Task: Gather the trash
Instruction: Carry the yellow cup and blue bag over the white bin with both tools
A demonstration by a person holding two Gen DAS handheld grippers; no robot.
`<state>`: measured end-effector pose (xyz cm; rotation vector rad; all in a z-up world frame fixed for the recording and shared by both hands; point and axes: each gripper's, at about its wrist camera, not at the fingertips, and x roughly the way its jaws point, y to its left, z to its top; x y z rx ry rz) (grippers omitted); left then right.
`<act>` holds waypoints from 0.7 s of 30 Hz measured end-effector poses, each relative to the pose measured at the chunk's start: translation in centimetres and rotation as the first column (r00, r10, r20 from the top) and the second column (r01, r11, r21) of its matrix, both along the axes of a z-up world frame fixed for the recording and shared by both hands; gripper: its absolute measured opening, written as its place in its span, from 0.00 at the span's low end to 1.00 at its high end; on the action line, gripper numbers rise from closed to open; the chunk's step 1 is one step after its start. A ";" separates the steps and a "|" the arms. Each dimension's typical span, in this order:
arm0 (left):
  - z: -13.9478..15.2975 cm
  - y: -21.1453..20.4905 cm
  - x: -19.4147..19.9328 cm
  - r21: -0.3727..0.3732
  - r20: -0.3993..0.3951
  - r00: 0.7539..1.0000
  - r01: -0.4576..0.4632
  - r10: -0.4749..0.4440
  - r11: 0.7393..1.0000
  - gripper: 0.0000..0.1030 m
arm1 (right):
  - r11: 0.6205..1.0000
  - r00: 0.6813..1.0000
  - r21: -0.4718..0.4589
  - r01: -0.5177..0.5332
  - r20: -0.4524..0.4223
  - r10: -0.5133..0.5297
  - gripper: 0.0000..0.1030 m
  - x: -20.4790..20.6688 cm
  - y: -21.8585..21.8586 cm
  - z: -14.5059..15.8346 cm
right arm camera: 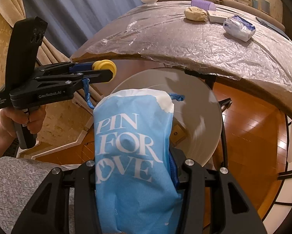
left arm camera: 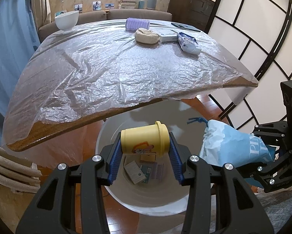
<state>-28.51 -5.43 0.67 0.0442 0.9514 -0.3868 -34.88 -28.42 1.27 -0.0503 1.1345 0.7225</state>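
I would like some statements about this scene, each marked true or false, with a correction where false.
1. The left gripper holds a yellow cup above the white bin. True.
2. The right gripper is open. False: it is shut on a blue bag.
3. The bin is empty. False: some cardboard and paper pieces lie inside.
4. A white bowl stands on the table. True.
5. The table top is bare wood. False: a plastic sheet covers it.

yellow cup [left arm camera: 144,139] w/ orange cartoon print; blue-white bag [right arm camera: 133,156], white lettering; purple ribbed roll [left arm camera: 137,23]; white bowl [left arm camera: 66,22]; grey bin [left arm camera: 146,198].
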 end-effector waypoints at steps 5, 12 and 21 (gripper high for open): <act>-0.5 -0.2 0.0 0.010 -0.011 1.000 0.000 0.000 1.000 0.45 | 1.000 1.000 -0.024 0.001 -0.009 -0.001 0.44 0.6 0.2 -0.9; -1.9 -0.4 0.4 0.025 -0.038 0.999 0.000 0.001 1.000 0.45 | 0.998 1.000 -0.062 0.010 -0.018 -0.011 0.44 1.7 1.0 -2.4; -3.7 -0.6 0.9 0.047 -0.070 0.998 0.000 0.003 0.999 0.45 | 0.994 0.999 -0.106 0.036 -0.026 -0.039 0.44 2.8 1.6 -4.3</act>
